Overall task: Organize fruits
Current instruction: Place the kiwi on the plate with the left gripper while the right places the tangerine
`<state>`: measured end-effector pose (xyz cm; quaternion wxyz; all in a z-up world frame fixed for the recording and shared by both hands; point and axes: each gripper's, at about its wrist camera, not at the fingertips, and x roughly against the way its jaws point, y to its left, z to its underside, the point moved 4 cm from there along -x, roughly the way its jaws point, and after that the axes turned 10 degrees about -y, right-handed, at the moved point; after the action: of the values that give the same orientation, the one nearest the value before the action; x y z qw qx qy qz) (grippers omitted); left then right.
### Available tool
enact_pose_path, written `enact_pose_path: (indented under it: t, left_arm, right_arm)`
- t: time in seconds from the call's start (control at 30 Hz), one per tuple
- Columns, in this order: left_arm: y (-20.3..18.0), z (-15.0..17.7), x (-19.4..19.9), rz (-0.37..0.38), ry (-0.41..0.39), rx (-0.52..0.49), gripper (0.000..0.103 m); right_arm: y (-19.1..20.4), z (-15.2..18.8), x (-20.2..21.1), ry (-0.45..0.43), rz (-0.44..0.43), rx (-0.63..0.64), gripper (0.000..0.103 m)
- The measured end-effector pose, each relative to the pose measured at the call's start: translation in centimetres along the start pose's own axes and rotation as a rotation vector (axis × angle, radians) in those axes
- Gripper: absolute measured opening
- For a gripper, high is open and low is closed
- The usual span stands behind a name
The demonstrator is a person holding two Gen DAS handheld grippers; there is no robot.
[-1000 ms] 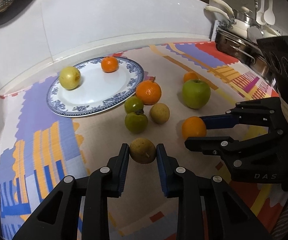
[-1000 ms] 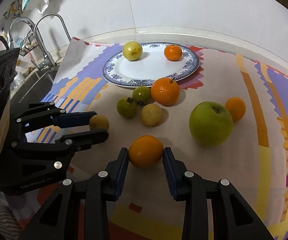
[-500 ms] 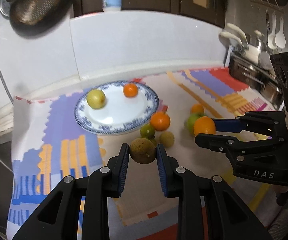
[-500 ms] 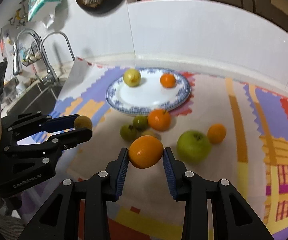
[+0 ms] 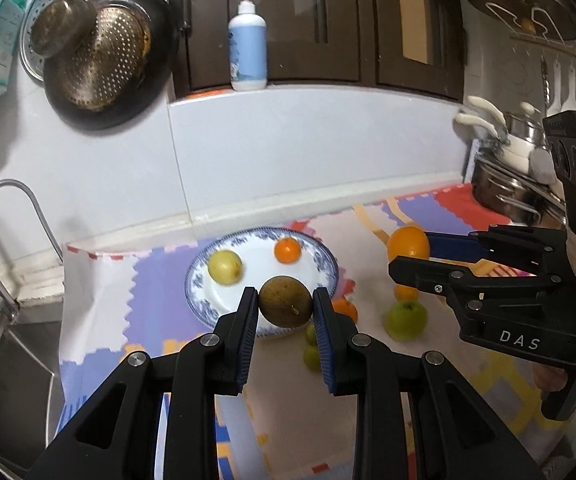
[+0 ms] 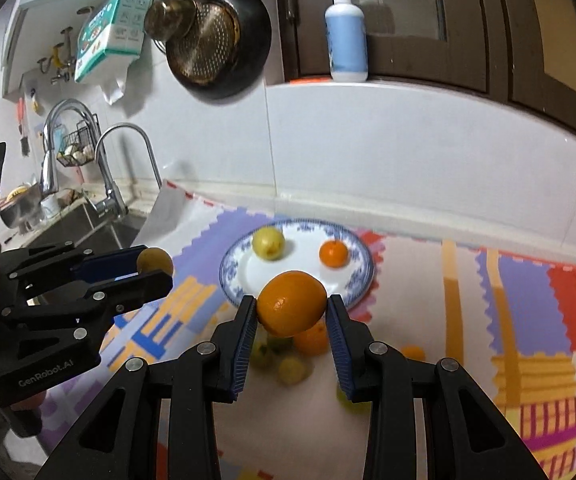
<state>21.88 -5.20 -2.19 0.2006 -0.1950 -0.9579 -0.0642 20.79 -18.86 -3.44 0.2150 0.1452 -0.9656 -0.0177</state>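
My left gripper (image 5: 285,307) is shut on a brown-green round fruit (image 5: 285,301) and holds it high above the mat, in front of the blue-rimmed plate (image 5: 328,266). My right gripper (image 6: 291,309) is shut on an orange (image 6: 291,307), also raised; it shows in the left wrist view (image 5: 408,242). The plate (image 6: 362,276) holds a yellow fruit (image 6: 267,243) and a small orange (image 6: 333,253). A green apple (image 5: 406,319), oranges and small green fruits (image 5: 310,356) lie on the mat.
A colourful mat (image 6: 468,300) covers the counter. A sink with faucets (image 6: 107,184) is at the left. Pots (image 5: 508,184) stand at the right. A soap bottle (image 5: 247,42) sits on the ledge, and pans (image 6: 211,36) hang on the wall.
Both grippers have lifted their fruits up off the mat and risen well above the counter. The plate and loose fruits now look smaller and farther below.
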Motion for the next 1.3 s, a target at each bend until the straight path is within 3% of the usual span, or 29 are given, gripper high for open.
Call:
enact_pose_path:
  t: [0.27, 0.47, 0.83, 1.3]
  left_arm:
    - [1.5, -1.3, -1.9, -0.050, -0.013, 0.003, 0.028]
    - [2.8, -1.7, -4.5, -0.071, 0.006, 0.013, 0.028]
    - [5.0, 0.1, -10.2, -0.063, 0.133, 0.085, 0.028]
    - [6.0, 4.3, -16.6, -0.045, 0.285, 0.091, 0.028]
  right_arm:
    - [-0.9, -2.2, -2.7, -0.024, 0.016, 0.036, 0.036]
    - [-1.5, -3.3, -5.6, 0.009, -0.008, 0.035, 0.036]
    - [-2.2, -2.1, -12.6, 0.190, -0.069, 0.032, 0.036]
    - [-2.8, 1.0, -19.5, 0.391, -0.099, 0.053, 0.036]
